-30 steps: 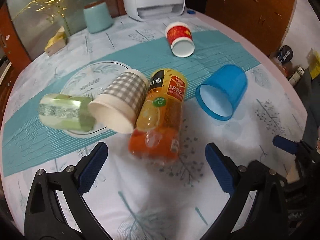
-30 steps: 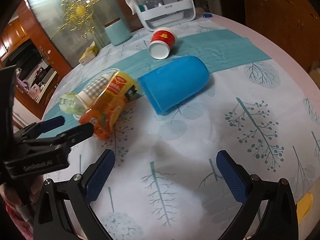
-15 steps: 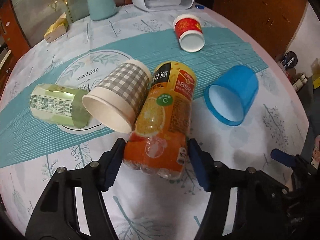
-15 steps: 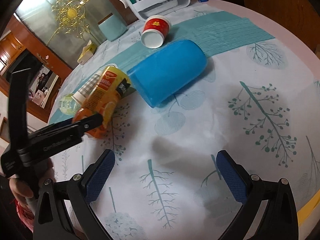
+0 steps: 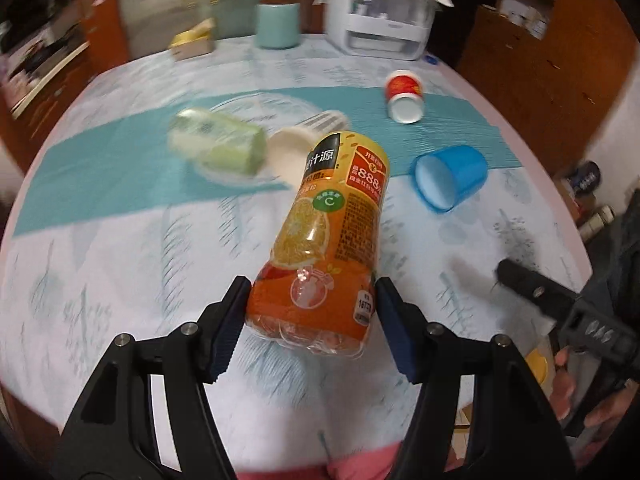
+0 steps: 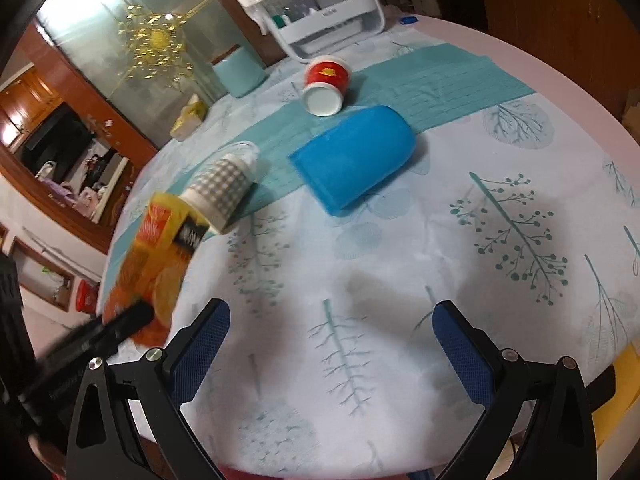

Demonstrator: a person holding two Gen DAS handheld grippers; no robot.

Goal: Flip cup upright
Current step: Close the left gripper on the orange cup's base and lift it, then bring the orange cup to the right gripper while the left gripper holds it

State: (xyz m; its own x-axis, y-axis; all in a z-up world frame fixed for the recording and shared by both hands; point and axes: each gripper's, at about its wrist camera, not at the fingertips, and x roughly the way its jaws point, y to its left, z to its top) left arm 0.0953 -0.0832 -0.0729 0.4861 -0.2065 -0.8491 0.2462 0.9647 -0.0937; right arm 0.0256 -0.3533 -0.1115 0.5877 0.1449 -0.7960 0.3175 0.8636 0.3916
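Observation:
My left gripper [image 5: 312, 320] is shut on the base of an orange juice-label cup [image 5: 328, 248] and holds it lifted and tilted above the tablecloth; it also shows blurred in the right wrist view [image 6: 156, 256]. A checked paper cup [image 6: 220, 188], a blue plastic cup [image 6: 352, 160], a red and white cup [image 6: 324, 84] and a green cup [image 5: 216, 144] lie on their sides. My right gripper [image 6: 332, 344] is open and empty over the cloth near the table's front edge.
A white storage box [image 5: 380, 20] and an upright teal cup [image 5: 278, 24] stand at the back of the round table [image 6: 580, 92]. A tissue box [image 5: 192, 42] sits at the back left. A teal runner [image 5: 100, 172] crosses the middle.
My left gripper closed on the orange cup, then lifted it off the table and pulled it back from the checked cup. The right gripper stayed open and barely moved.

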